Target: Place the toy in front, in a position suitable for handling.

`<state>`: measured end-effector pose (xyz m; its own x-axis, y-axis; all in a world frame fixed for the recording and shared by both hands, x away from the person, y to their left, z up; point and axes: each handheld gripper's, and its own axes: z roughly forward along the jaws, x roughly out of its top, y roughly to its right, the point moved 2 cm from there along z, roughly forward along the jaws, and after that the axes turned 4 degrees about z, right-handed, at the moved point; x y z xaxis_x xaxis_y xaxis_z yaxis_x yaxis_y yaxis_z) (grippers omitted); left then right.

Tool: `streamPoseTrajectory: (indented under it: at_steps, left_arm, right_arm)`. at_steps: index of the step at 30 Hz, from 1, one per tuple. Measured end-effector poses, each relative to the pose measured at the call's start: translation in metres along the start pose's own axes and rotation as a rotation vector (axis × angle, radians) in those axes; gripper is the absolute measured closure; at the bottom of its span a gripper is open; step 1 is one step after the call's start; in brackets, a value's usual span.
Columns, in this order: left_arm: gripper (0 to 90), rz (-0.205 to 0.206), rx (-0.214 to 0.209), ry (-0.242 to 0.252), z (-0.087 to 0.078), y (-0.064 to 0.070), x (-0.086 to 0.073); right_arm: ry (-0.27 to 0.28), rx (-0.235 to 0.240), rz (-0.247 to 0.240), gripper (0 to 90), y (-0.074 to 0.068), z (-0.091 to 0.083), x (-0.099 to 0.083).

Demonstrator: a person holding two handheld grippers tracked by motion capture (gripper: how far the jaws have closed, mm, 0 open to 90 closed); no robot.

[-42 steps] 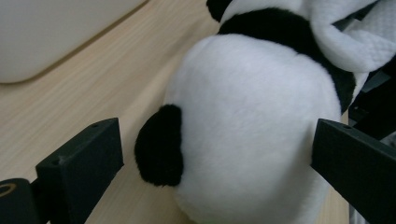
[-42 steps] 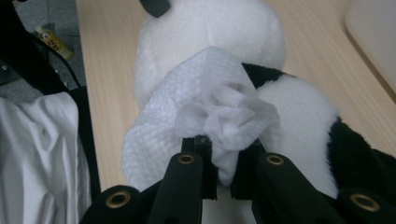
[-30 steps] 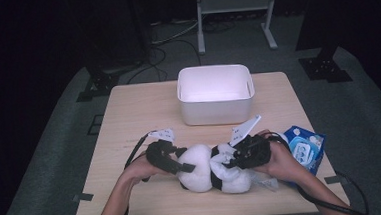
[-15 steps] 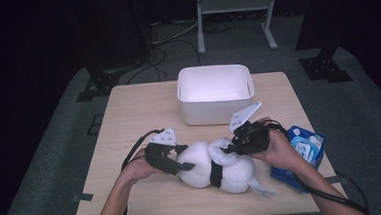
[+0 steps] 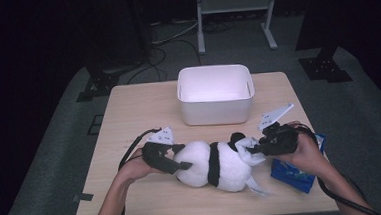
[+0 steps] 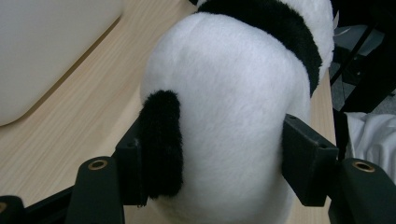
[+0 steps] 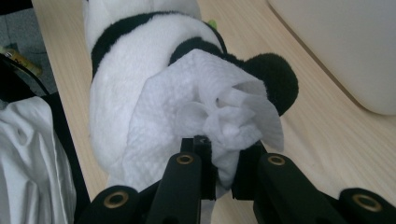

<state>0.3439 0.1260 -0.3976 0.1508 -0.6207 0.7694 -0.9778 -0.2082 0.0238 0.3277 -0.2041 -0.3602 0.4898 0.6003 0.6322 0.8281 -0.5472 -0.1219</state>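
Note:
A black-and-white plush panda (image 5: 217, 165) lies on its side on the wooden table (image 5: 139, 115). My left gripper (image 5: 182, 164) is shut on the panda's rounded rear end (image 6: 224, 121), one jaw against its small black tail (image 6: 161, 140). At the panda's head end my right gripper (image 5: 254, 151) is shut on a crumpled white paper wipe (image 7: 219, 116), and the wipe is pressed against the plush beside a black ear (image 7: 275, 79). The wipe (image 5: 246, 151) shows in the high view as a white wad at the gripper's tip.
A white rectangular bin (image 5: 215, 93) stands at the table's far middle. A blue wipe packet (image 5: 293, 174) lies by the right edge under the right hand. Cables trail from both grippers toward the front edge.
The right gripper with the wipe has slid rightward along the panda toward its head. The panda now lies more stretched out. The left gripper has stayed on the rear end.

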Motion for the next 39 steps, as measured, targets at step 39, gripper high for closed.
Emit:
streamPoseTrajectory:
  at_steps: [39]
  left_arm:
    - [8.3,-0.075,-0.062,0.071,0.001,0.004,0.013]
  right_arm:
    - [-0.056,0.063,-0.088,82.8,-0.021,0.017,0.016]
